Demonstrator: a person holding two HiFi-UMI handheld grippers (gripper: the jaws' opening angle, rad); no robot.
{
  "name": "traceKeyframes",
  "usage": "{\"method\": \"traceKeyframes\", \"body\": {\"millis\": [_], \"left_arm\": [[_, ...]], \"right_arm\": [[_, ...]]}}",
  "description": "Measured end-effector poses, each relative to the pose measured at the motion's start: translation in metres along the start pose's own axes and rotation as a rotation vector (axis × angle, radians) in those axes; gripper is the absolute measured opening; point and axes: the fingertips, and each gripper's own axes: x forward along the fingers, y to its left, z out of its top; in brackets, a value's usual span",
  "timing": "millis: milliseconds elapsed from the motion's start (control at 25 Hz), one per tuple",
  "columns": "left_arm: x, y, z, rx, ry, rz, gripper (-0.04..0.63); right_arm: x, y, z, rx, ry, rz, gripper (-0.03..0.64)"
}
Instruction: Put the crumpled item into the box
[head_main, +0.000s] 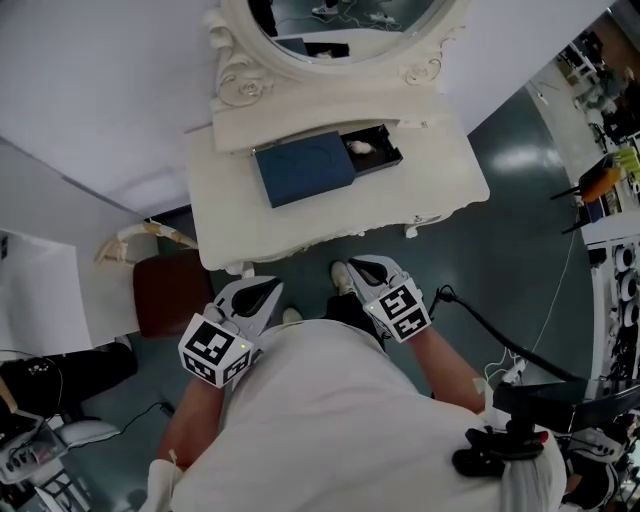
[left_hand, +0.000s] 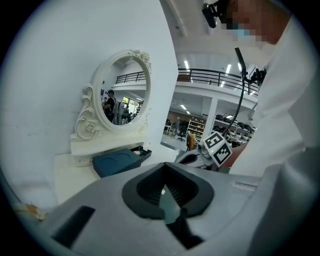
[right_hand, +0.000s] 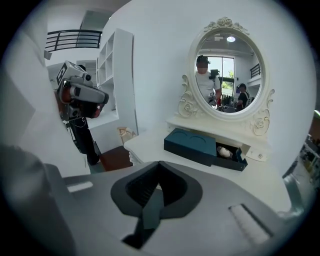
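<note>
Firstly, the surface: 1 cream-white carved dressing table (head_main: 230, 210) stands flush against a plain white wall (head_main: 100, 80). It carries 1 oval mirror in a scrolled white frame (head_main: 240, 70) at its back edge. The room floor (head_main: 500, 250) is a smooth dark grey-green. Open shelving and railings show further off in both gripper views.

Items counted on the tabletop: 1 dark blue rectangular box (head_main: 305, 168), lying flat just in front of the mirror base. Its black inner tray (head_main: 385, 150) is slid part-way out at the right end. 1 crumpled white item (head_main: 359, 147) lies inside that exposed tray, clear of the blue cover. The right gripper view confirms this, with the item resting low between the tray walls.

Items counted on the floor: 1 brown padded stool (head_main: 170, 290) just left of the table, and 1 black cable (head_main: 500, 335) trailing to the right.

Grippers counted: 2, each with 1 marker cube. The left gripper (head_main: 272, 288) is held low near the body of the person in a white top (head_main: 340, 420), well apart from the table. Its jaws are closed together with nothing between them. The right gripper (head_main: 358, 265) is held likewise, just short of the table's front edge. Its jaws are fully closed and empty.
</note>
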Motion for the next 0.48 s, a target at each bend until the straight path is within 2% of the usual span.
{"method": "traceKeyframes", "body": {"millis": [480], "left_arm": [[-0.024,-0.015,-0.020,-0.001,-0.008,-0.002,0.003]], "right_arm": [[-0.009,0.044,0.002,-0.023,-0.016,0.022,0.000]]}}
